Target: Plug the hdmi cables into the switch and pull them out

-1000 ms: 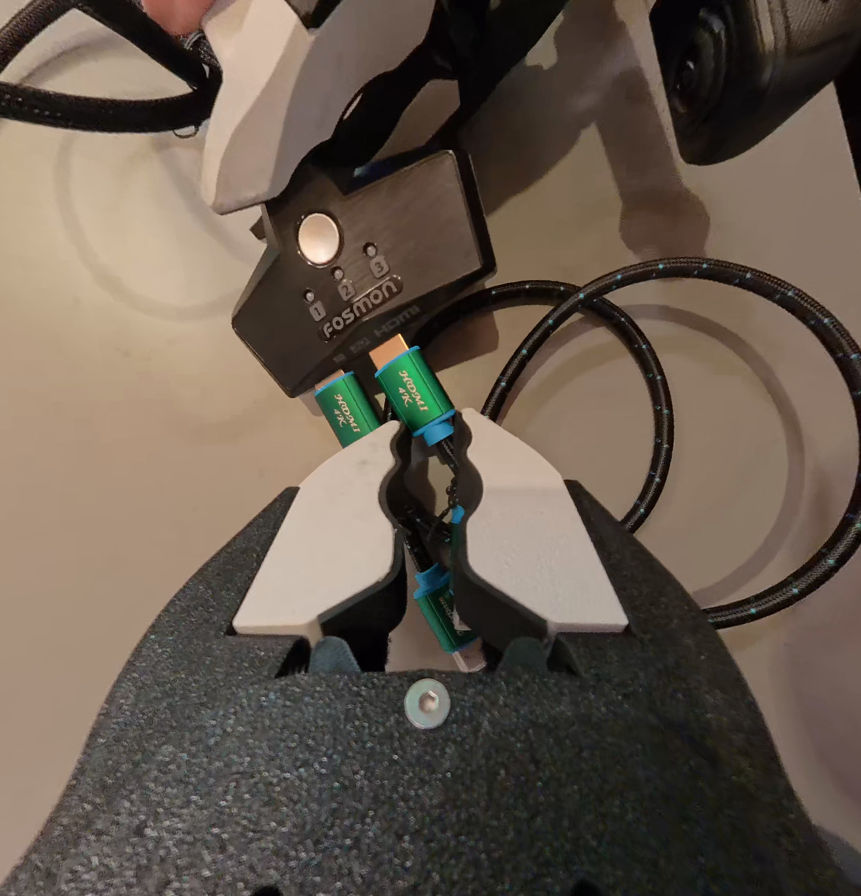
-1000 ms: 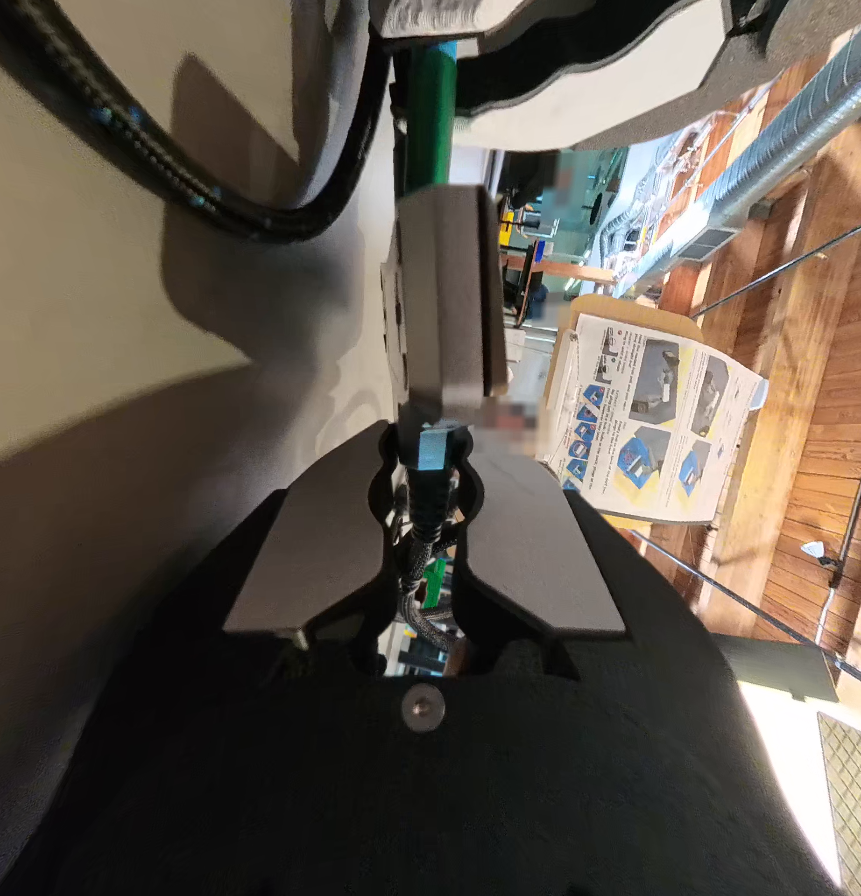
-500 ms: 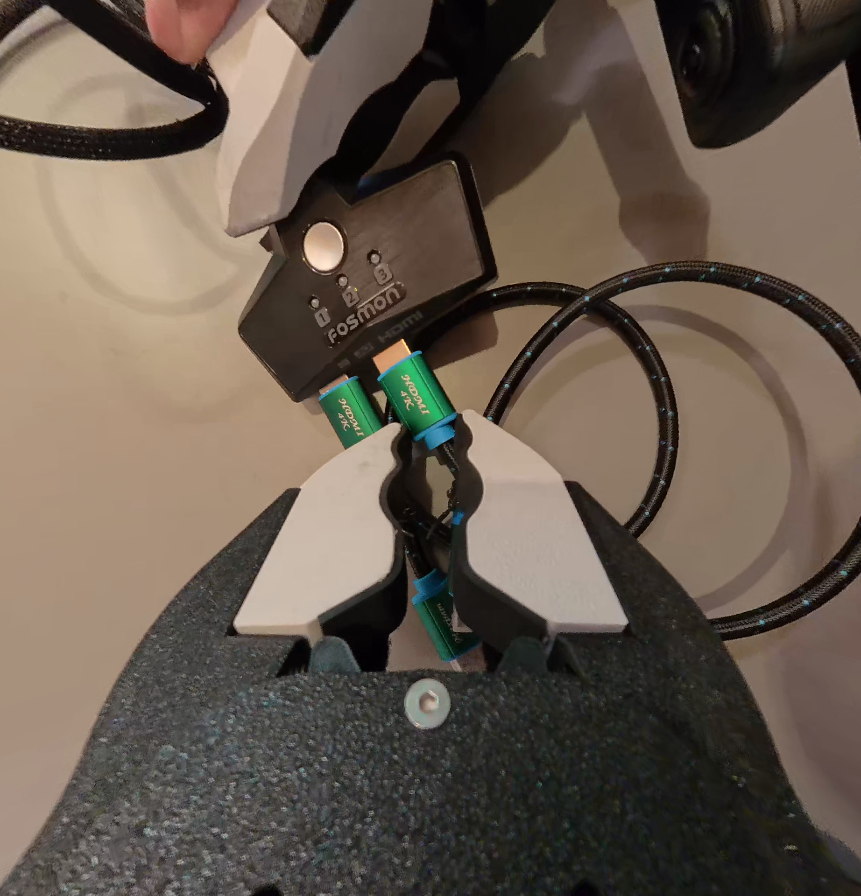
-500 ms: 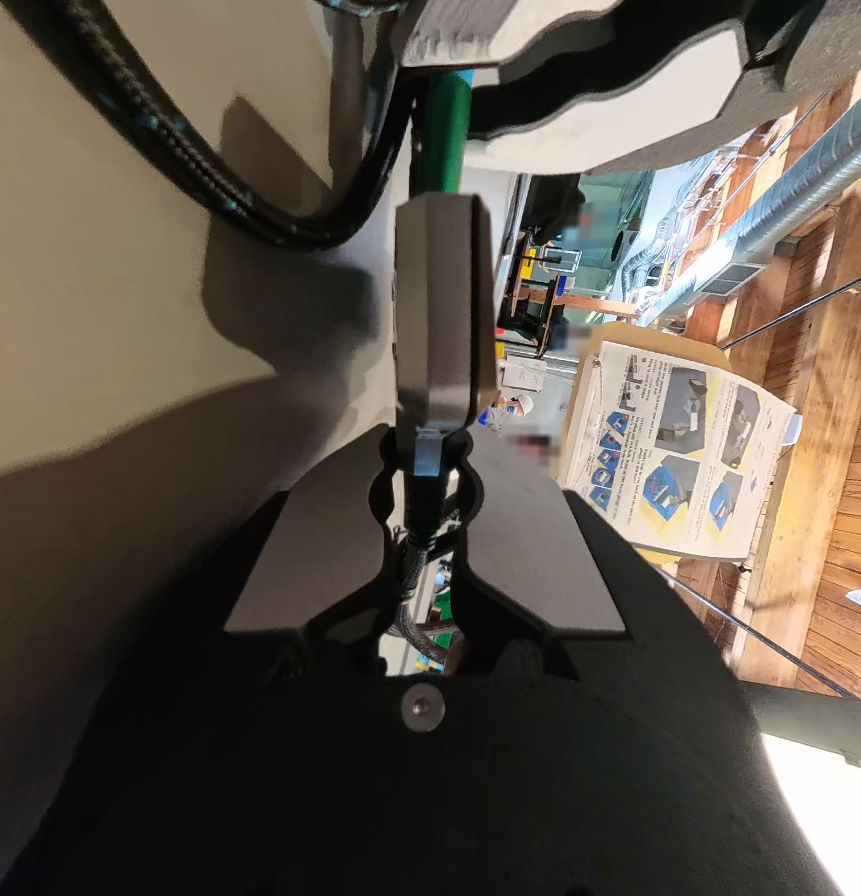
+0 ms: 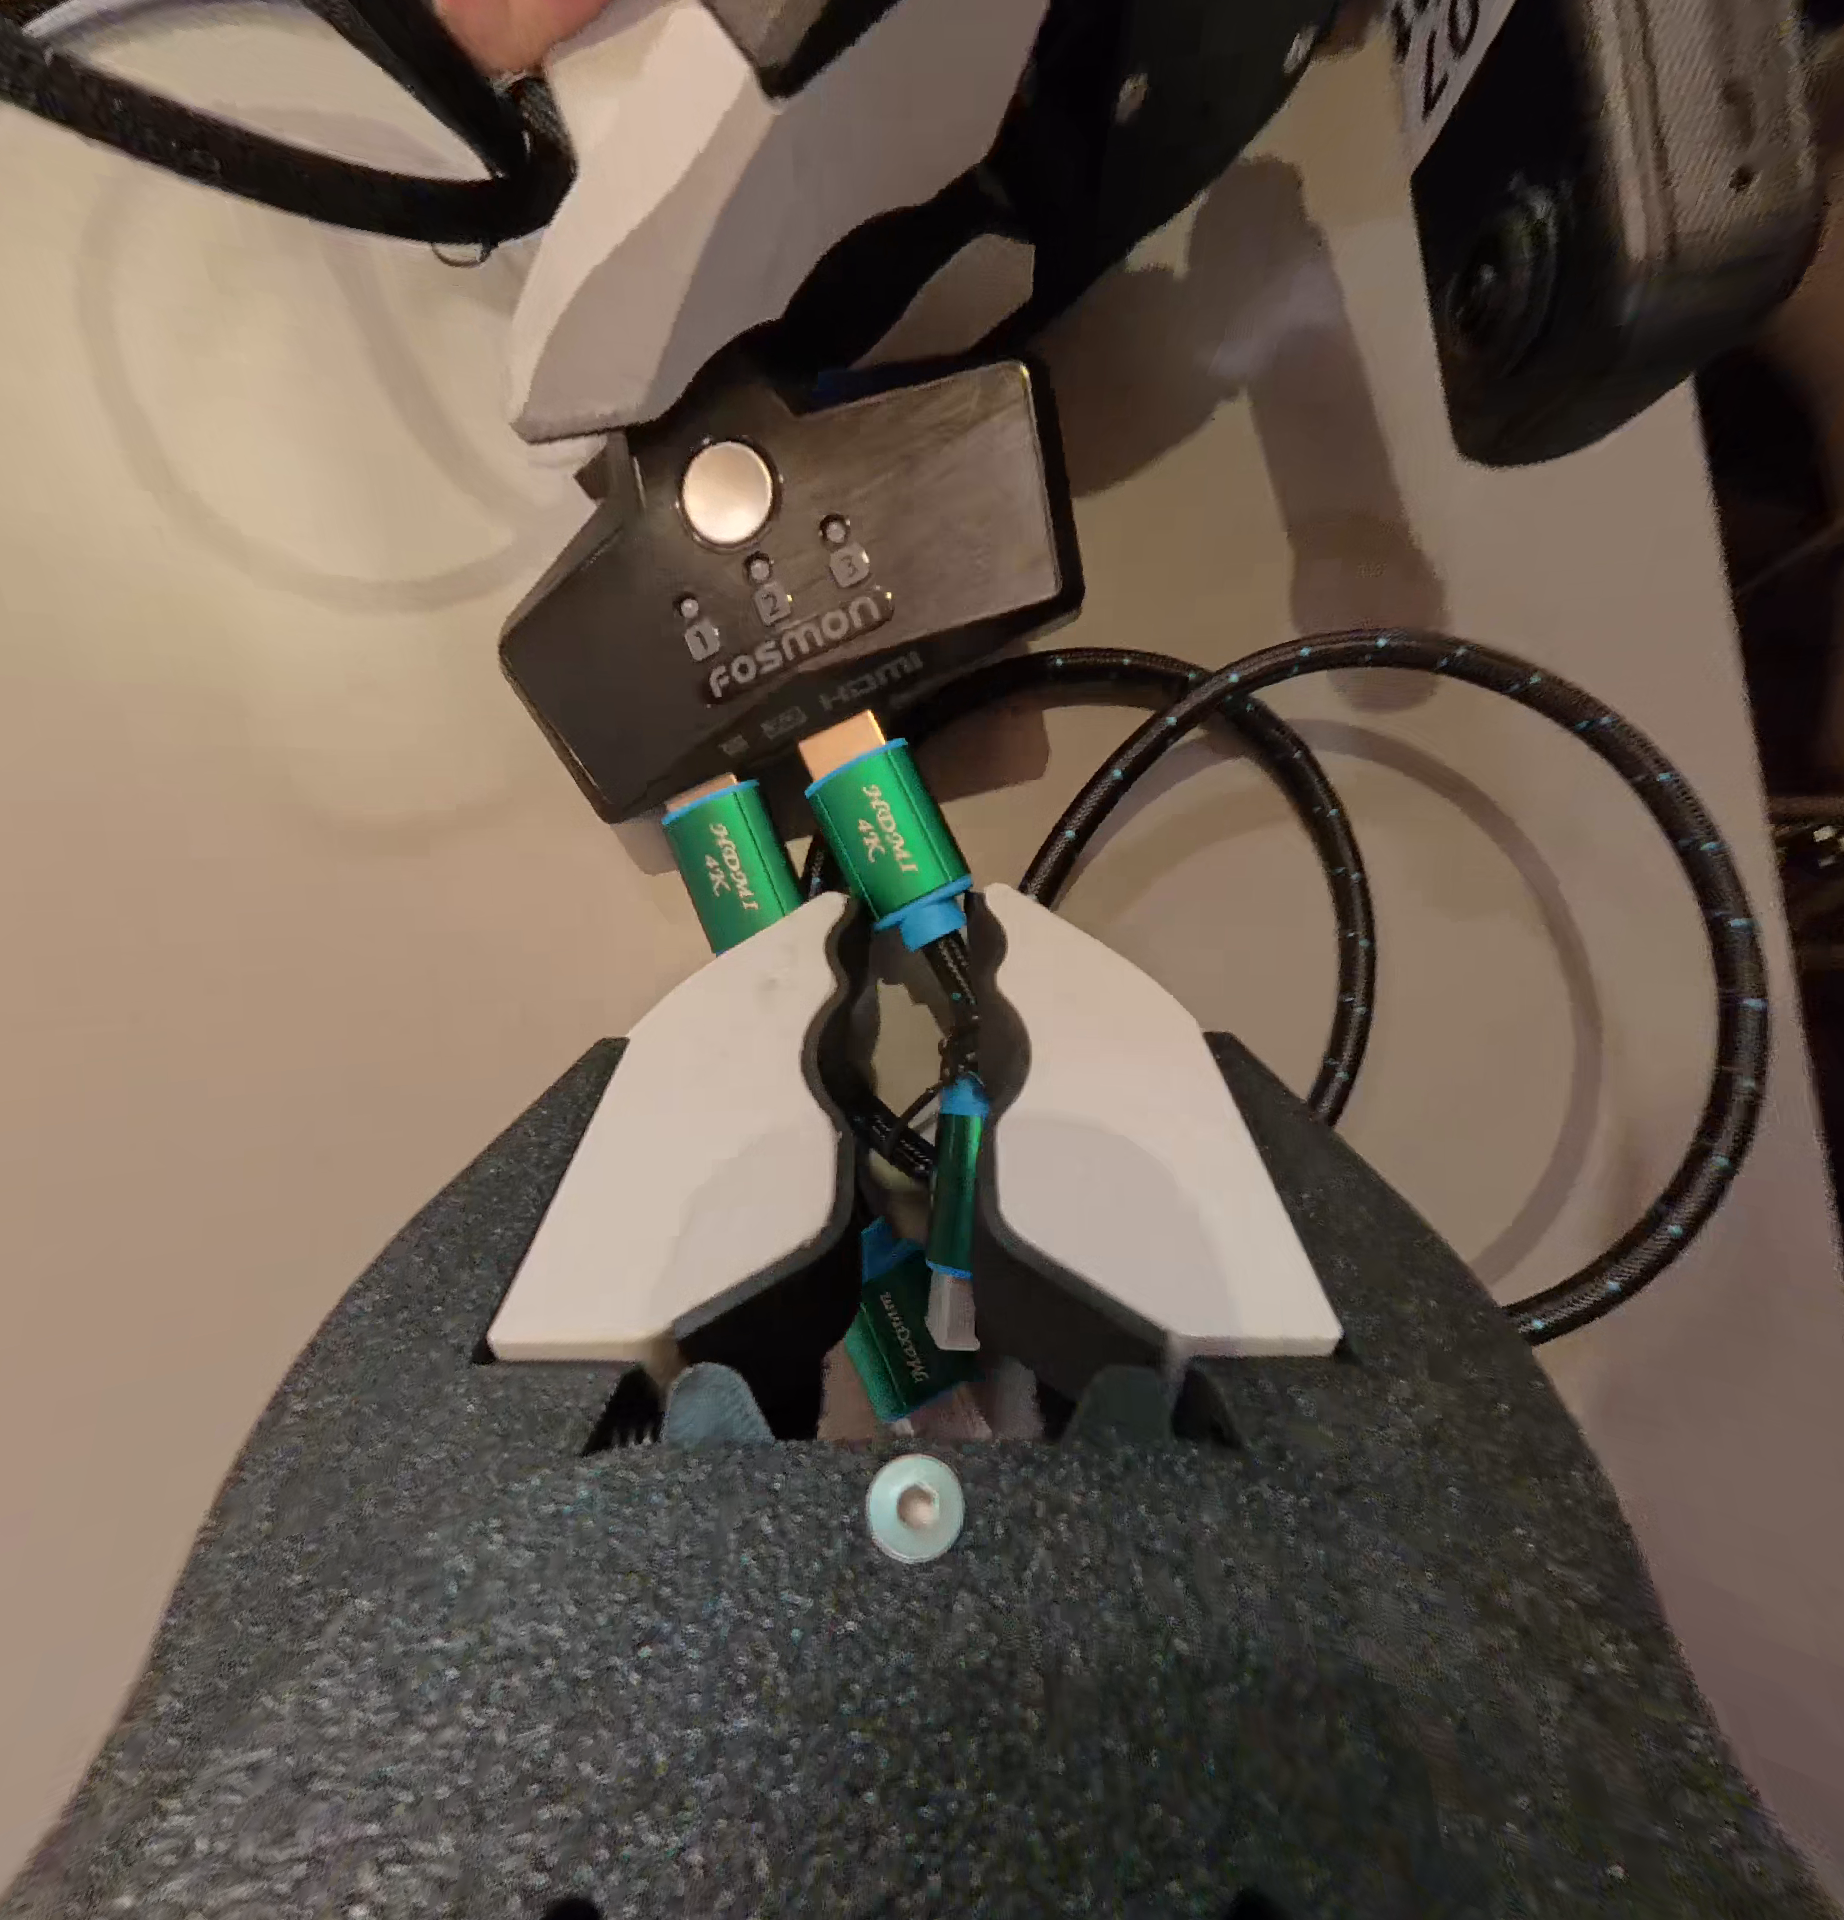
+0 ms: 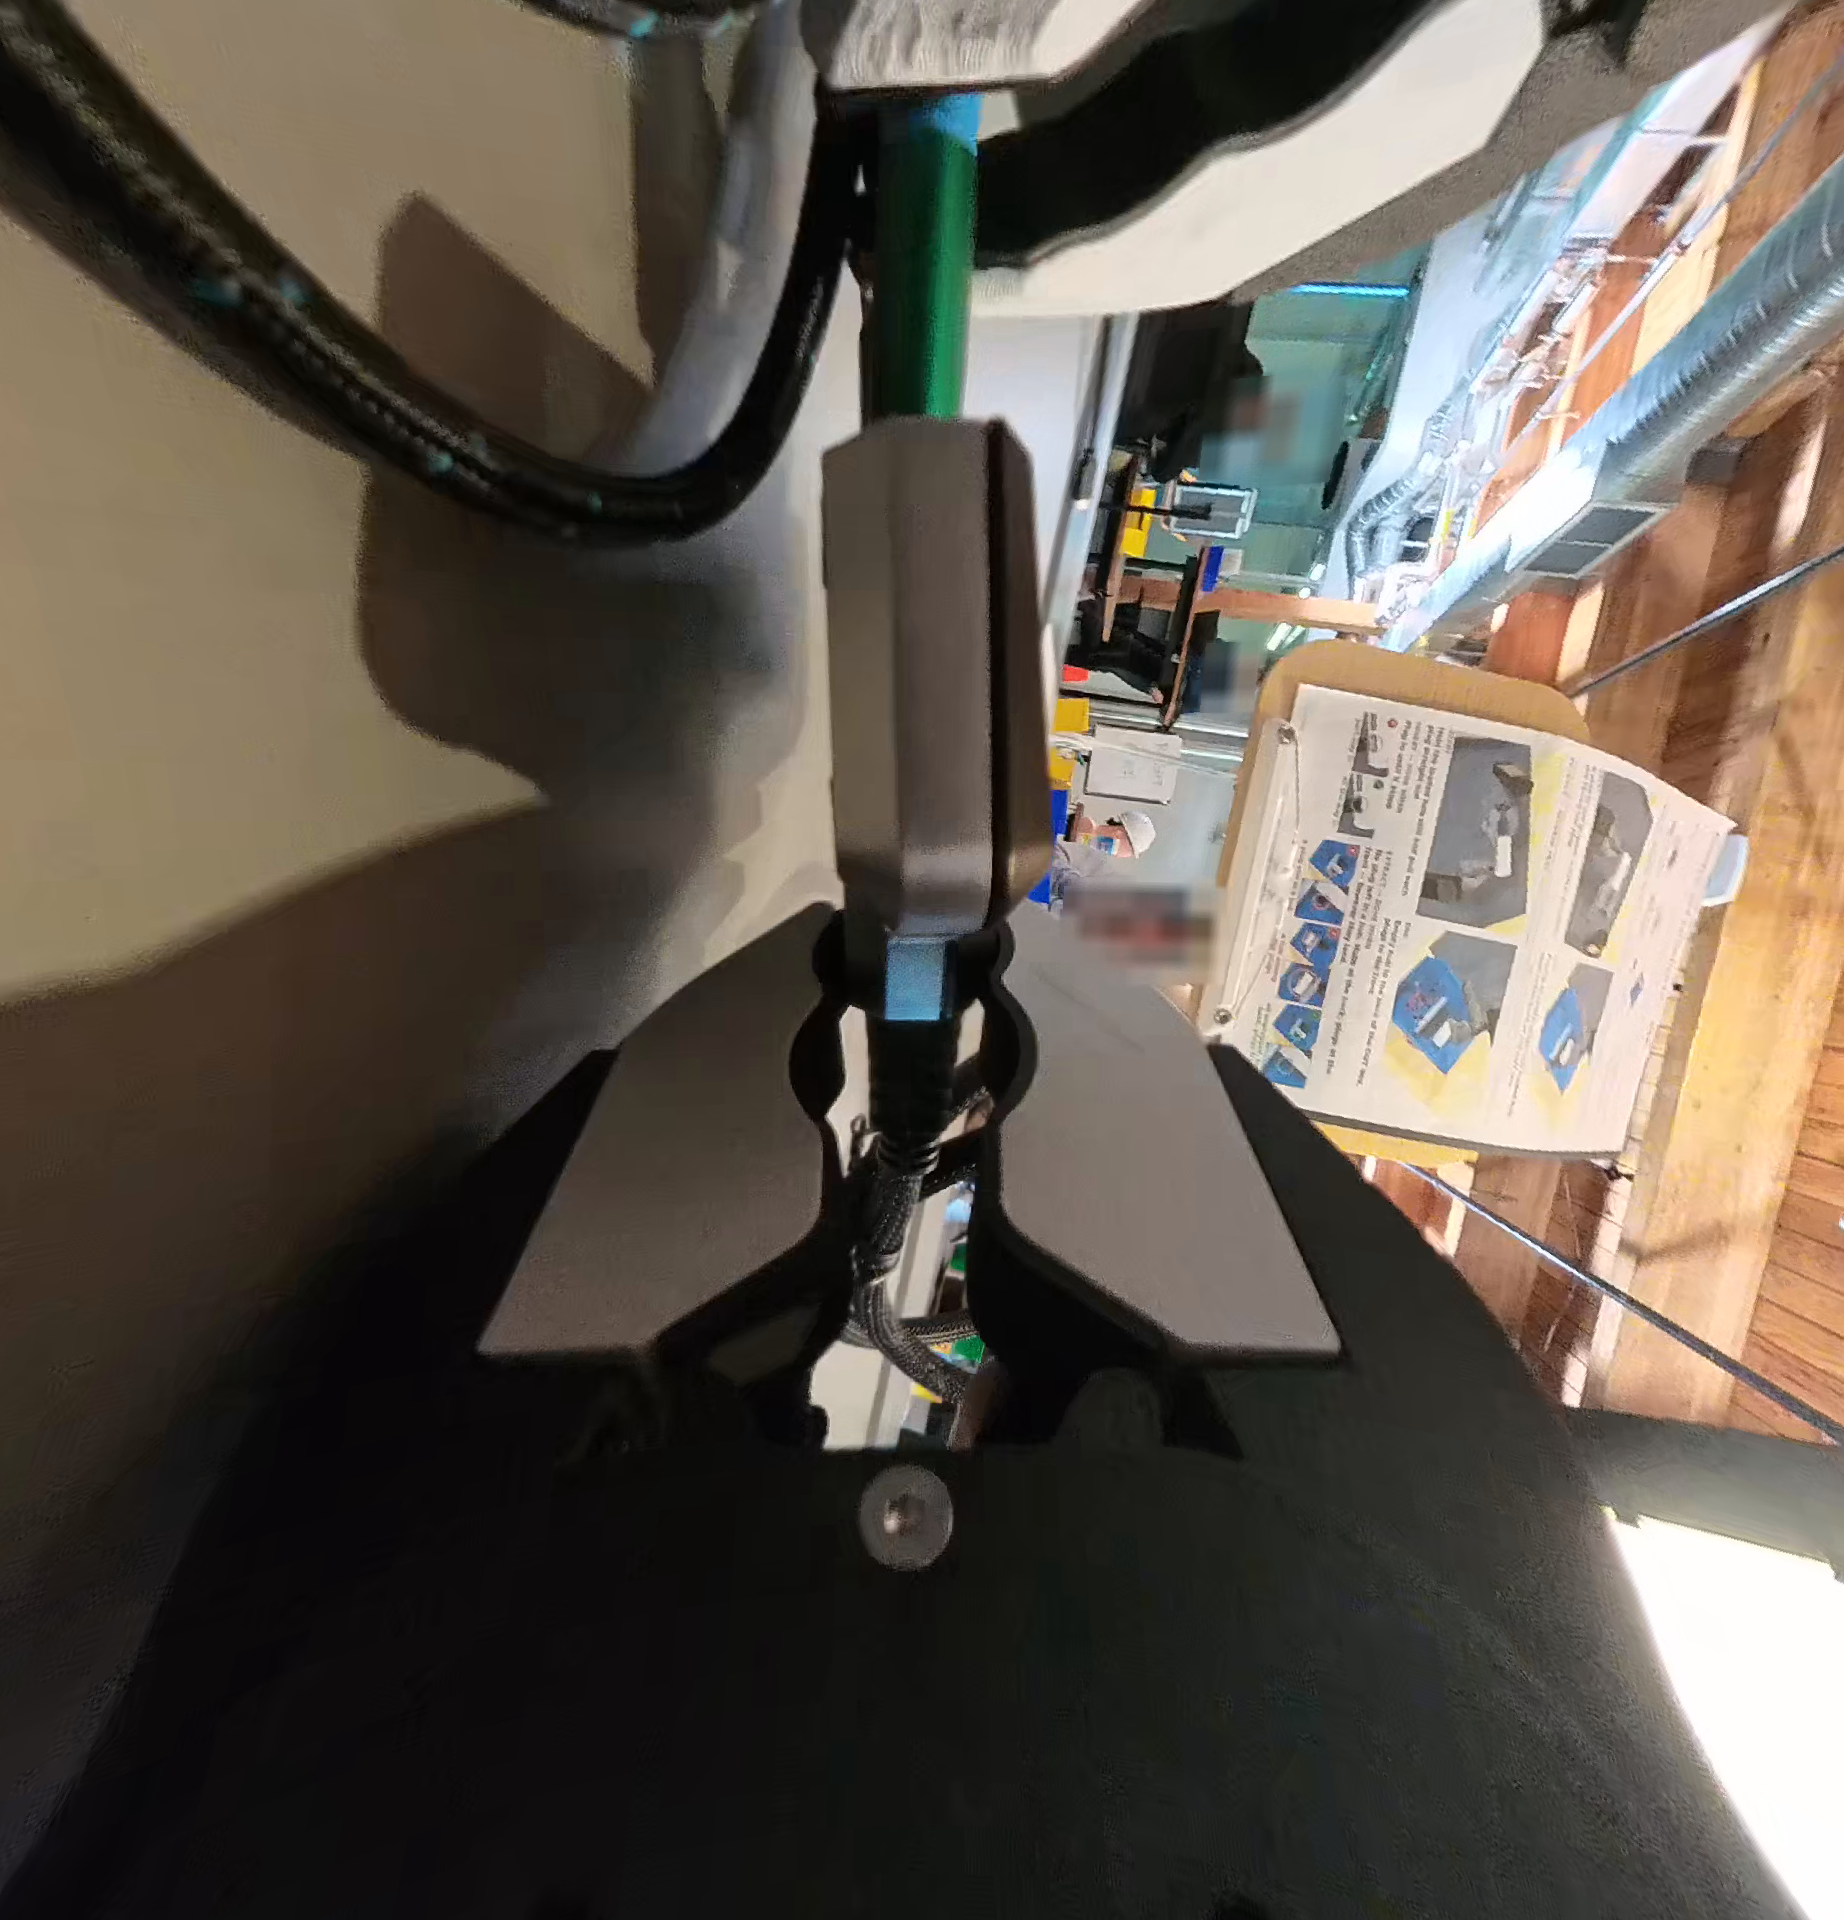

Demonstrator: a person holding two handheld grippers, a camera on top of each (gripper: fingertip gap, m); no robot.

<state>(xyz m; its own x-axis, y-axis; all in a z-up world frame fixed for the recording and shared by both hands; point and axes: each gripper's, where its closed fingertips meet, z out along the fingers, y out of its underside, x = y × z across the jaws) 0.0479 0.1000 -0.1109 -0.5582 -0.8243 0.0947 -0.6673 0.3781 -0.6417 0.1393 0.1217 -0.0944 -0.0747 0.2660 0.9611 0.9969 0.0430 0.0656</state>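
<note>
Here, label by label, placed relative to the black switch box:

Switch box: a black switch box (image 5: 793, 582) with a round silver button and three small numbered lights, held just above the beige desk (image 5: 222, 935).

Left hand-held gripper (image 5: 913, 914): on the port side of the box, its white fingers (image 5: 752, 997) narrowly parted around the blue collar and braided lead of a green plug (image 5: 882, 831). The right fingertip touches the collar; whether the left one presses on it cannot be told.

Green plug: its gold tip sits at the middle port of the box, partly showing.

Second green plug (image 5: 731, 883): seated in the port beside it, its rear end passing under the left finger.

Right hand-held gripper (image 6: 918, 935): at the opposite end of the box, fingers closed narrowly on the box's pale blue cable collar (image 6: 913, 977), carrying the box edge-on.

Braided cable (image 5: 1313, 935): black with blue flecks, looping on the desk beyond the box's right side.

Loose green plugs (image 5: 949, 1174): hanging inside the left gripper's throat.

Instruction sheet (image 6: 1469, 935): on a board far behind the box.
</note>
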